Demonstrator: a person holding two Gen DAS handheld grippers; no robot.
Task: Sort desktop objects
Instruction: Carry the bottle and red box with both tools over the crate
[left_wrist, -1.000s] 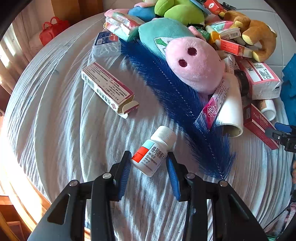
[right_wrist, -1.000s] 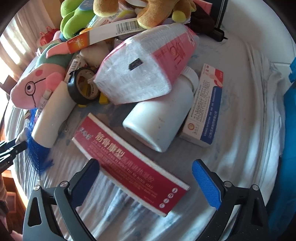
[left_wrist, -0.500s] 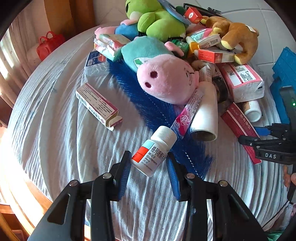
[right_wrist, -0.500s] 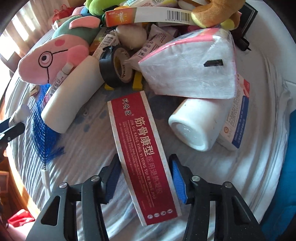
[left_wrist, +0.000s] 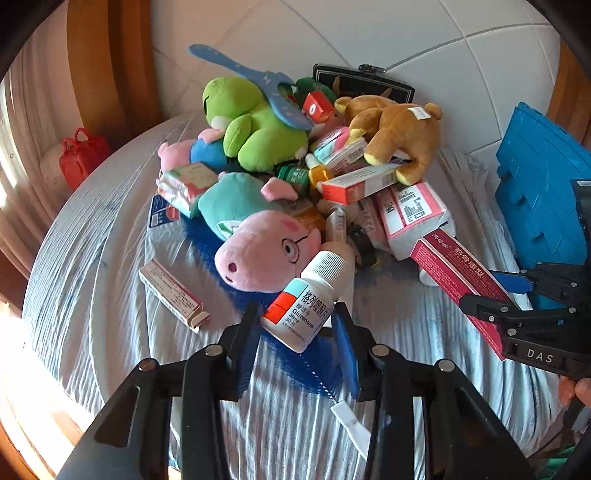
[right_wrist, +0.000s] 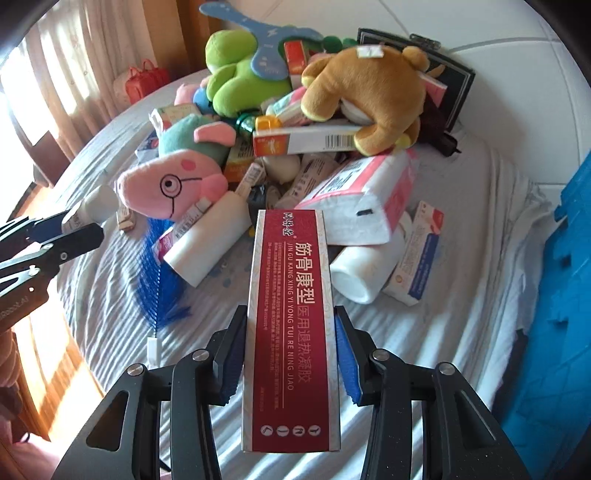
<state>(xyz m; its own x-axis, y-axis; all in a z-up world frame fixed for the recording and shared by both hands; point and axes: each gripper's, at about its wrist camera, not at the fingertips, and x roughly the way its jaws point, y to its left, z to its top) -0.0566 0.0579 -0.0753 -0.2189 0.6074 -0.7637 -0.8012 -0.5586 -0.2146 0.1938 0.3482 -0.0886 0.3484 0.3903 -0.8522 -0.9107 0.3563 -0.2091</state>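
I count four plush toys: one green frog (left_wrist: 258, 125), one brown bear (left_wrist: 399, 129), two pink pigs (left_wrist: 266, 258). One red carton (right_wrist: 291, 325), one labelled white bottle (left_wrist: 306, 306), one blue crate (left_wrist: 539, 184).

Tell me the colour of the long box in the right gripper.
Dark red long box with white lettering; clearest in right wrist view.

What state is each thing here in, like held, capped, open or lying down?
Small white pill bottle: capped, held tilted in the left gripper.
Long red medicine box: lifted, between the closing right gripper jaws.
Large white bottle: lying on its side.
Pink-and-white carton: lying flat, end flap open.
Brown plush bear: face down on the pile.
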